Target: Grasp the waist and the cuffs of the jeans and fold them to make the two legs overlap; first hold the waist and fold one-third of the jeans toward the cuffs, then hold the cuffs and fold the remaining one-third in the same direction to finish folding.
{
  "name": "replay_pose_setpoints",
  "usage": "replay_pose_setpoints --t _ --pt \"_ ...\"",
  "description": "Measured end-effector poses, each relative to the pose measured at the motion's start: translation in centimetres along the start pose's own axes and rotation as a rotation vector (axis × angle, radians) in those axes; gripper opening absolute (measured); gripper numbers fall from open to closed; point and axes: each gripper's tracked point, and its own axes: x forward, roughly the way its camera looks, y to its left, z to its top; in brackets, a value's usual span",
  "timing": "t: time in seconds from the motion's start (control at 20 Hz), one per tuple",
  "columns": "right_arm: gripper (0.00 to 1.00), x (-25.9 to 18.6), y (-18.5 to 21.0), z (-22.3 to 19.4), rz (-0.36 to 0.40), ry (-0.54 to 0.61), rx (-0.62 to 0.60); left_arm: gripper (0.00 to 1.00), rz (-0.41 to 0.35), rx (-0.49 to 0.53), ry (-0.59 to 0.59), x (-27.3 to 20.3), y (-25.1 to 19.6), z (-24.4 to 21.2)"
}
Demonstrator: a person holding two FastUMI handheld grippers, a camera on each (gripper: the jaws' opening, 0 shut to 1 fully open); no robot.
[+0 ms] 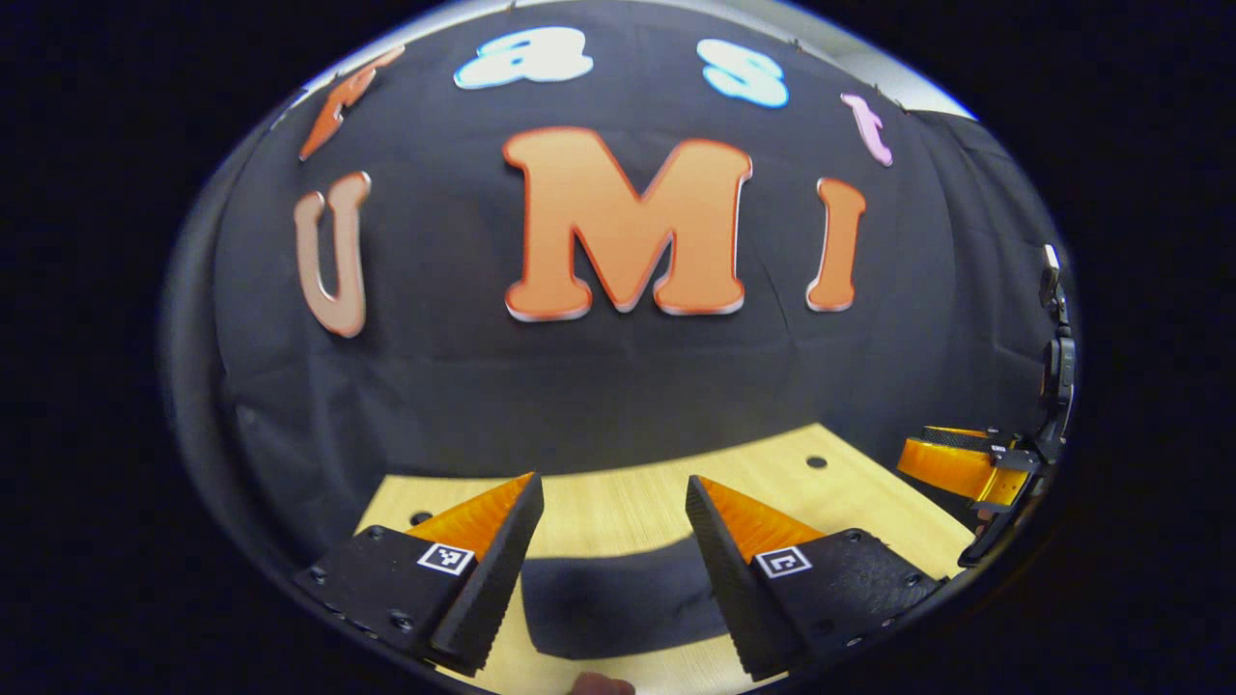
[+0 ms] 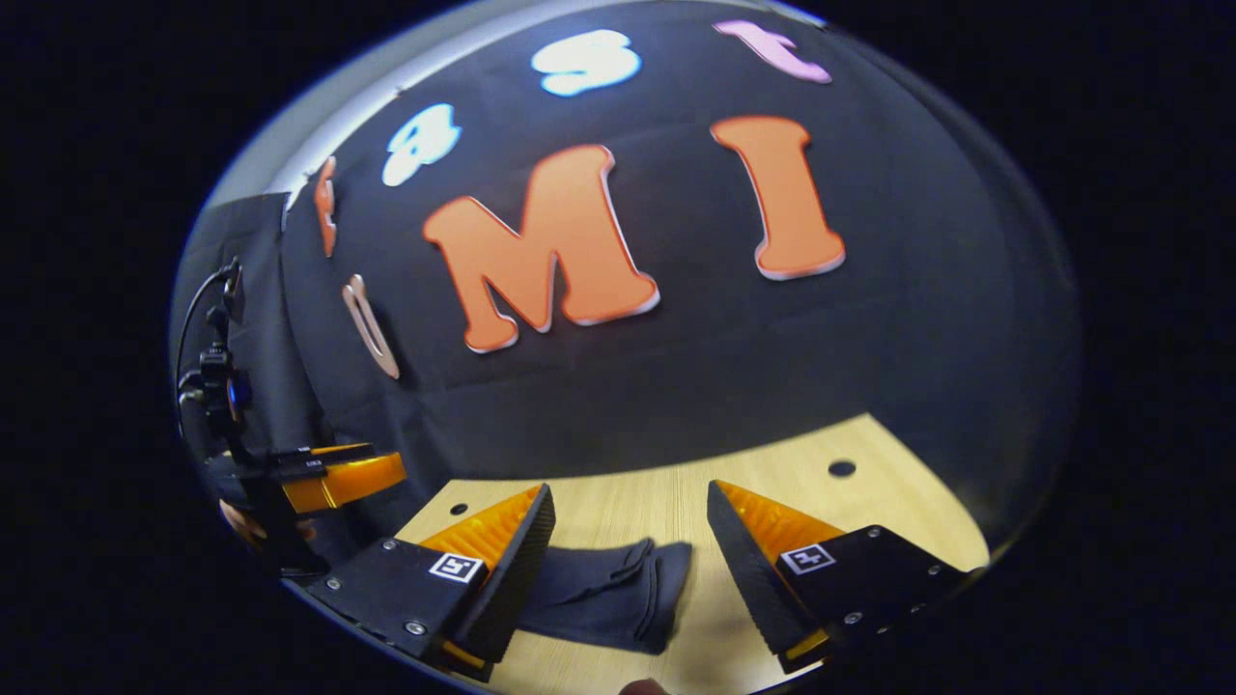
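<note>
In the left gripper view, the left hand-held gripper (image 1: 614,502) hangs above the counter (image 1: 628,502) with its two fingers spread wide apart and nothing between them. Below the gap between the fingers lies the jeans (image 1: 618,594), a dark, flat piece of cloth resting on the pale wood near the counter's near edge. The fingers do not touch the cloth; bare wood shows between their tips and beyond them up to the far edge, where the counter meets the black cloth wall (image 1: 599,386). A small round hole (image 1: 816,462) sits in the wood toward the far right corner, and another hole (image 1: 420,518) toward the far left corner. At the right side of this view the other hand-held gripper (image 1: 966,463) appears farther off, above the counter's right edge.

In the right gripper view, the right hand-held gripper (image 2: 630,507) is also spread open, holding nothing, above the counter (image 2: 676,492). The jeans (image 2: 608,594) lie beneath and between its fingers, closer to its left finger, with a doubled, rounded end of cloth showing folds and seams. One hole (image 2: 841,468) marks the far right part of the wood, another hole (image 2: 458,509) the far left. At the left side of this view the left hand-held gripper (image 2: 338,478) shows beyond the counter's left edge, with cables (image 2: 198,319) above it; whether its fingers are apart cannot be told from here.
</note>
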Motion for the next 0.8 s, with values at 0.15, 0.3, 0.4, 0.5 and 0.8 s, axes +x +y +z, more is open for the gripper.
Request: replay_pose_setpoints --t 0.15,0.3,0.4,0.5,0.8 --pt "0.97 -1.9 2.2 2.5 0.003 -0.108 -0.118 0.90 0.058 0.035 -0.170 -0.8 -0.4 0.0" --pt "0.97 -3.2 4.6 4.4 0.017 -0.185 -0.180 0.86 0.097 0.059 -0.272 -1.8 -0.9 -0.4" --pt "0.97 -4.5 6.2 4.6 0.029 -0.226 -0.191 1.00 0.114 0.047 -0.247 -2.4 -1.1 -1.8" --pt "0.97 -5.4 7.2 4.2 0.039 -0.251 -0.226 0.99 0.115 0.005 -0.237 -3.7 -0.9 -2.9" --pt "0.92 -7.2 8.9 3.9 0.011 -0.306 -0.304 0.99 0.129 0.011 -0.236 -4.1 -0.5 -3.7"
